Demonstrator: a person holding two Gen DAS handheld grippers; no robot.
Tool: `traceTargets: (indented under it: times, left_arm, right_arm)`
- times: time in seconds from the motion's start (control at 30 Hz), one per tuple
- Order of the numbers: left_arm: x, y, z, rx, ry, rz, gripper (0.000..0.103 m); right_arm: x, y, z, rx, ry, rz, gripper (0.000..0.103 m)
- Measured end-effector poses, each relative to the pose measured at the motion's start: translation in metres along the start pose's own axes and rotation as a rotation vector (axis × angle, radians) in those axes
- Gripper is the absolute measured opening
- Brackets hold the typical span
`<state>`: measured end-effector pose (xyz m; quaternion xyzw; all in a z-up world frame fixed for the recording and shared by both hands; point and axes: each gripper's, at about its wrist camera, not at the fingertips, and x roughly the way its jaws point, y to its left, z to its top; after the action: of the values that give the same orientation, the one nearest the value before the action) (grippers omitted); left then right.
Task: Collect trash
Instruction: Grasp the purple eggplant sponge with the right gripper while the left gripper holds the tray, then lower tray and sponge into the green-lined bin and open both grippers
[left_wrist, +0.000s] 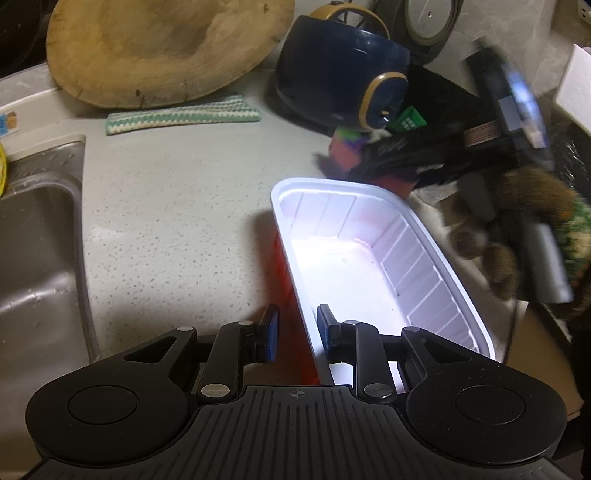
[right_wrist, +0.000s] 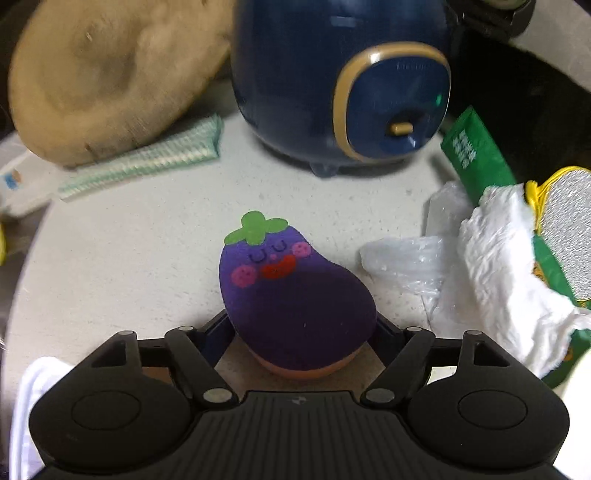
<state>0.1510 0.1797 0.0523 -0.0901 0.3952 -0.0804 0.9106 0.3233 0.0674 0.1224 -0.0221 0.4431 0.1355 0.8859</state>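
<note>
My left gripper (left_wrist: 297, 334) is shut on the near left wall of a white plastic tray with a red outside (left_wrist: 369, 258), which rests on the speckled counter (left_wrist: 177, 206). My right gripper (right_wrist: 301, 338) is shut on a purple eggplant-shaped sponge (right_wrist: 295, 295) with a painted face and green stem, its fingers mostly hidden behind it. In the left wrist view the right gripper (left_wrist: 417, 151) shows blurred beyond the tray, with the sponge (left_wrist: 345, 151) at its tip. Crumpled white tissue (right_wrist: 506, 266), clear plastic wrap (right_wrist: 410, 262) and a green packet (right_wrist: 476, 155) lie to the right.
A dark blue round appliance (left_wrist: 340, 74) stands at the back. A round wooden board (left_wrist: 162, 48) leans at the back left, with a green-and-white striped cloth (left_wrist: 181, 116) before it. A steel sink (left_wrist: 37, 251) lies at the left. A silver scouring pad with yellow trim (right_wrist: 569, 232) is at the far right.
</note>
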Motion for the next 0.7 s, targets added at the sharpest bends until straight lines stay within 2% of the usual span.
traceTargets:
  times: [0.2, 0.4, 0.53, 0.7]
  left_arm:
    - [0.003, -0.001, -0.002, 0.013, -0.022, 0.018, 0.013]
    - [-0.017, -0.022, -0.016, 0.081, -0.090, 0.076, 0.012]
    - [-0.038, -0.042, -0.038, 0.106, -0.111, 0.037, 0.010]
    - [-0.068, -0.083, -0.058, 0.172, -0.186, -0.046, 0.009]
  right_arm:
    - [-0.082, -0.001, -0.020, 0.007, -0.116, 0.153, 0.077]
    - [-0.145, -0.010, -0.090, -0.032, -0.143, 0.269, 0.077]
    - [-0.179, -0.020, -0.142, -0.051, -0.166, 0.289, 0.077]
    - [-0.212, -0.050, -0.197, -0.028, -0.187, 0.294, 0.077]
